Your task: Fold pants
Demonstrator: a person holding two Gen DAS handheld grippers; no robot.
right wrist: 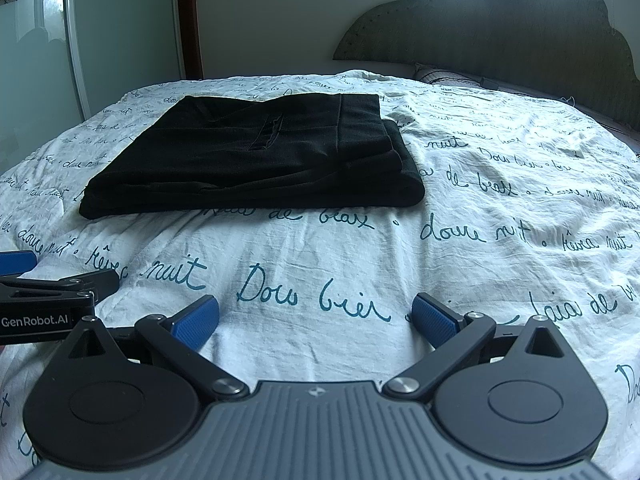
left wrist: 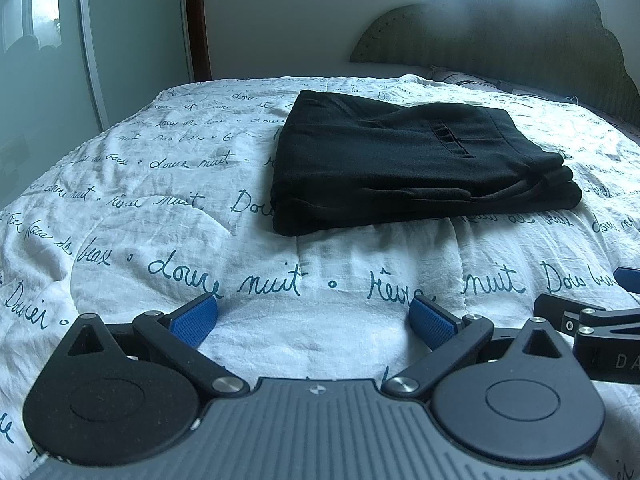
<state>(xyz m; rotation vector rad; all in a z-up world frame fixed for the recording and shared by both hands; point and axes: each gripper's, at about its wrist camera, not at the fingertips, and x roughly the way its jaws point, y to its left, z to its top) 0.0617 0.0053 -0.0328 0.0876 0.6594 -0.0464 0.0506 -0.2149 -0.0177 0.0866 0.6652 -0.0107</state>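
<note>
Black pants (left wrist: 404,160) lie folded into a flat rectangular stack on the white bedspread, ahead and slightly right in the left wrist view. In the right wrist view the same pants (right wrist: 256,156) sit ahead and to the left. My left gripper (left wrist: 314,320) is open, its blue pads wide apart, low over the bedspread and well short of the pants. My right gripper (right wrist: 316,320) is open too, with nothing between its pads, also short of the pants. Each gripper shows at the edge of the other's view.
The white bedspread (left wrist: 240,248) with blue script covers the whole bed. A padded headboard (right wrist: 500,28) rises at the back right under a bright window. A glass sliding door (left wrist: 48,60) stands to the left of the bed.
</note>
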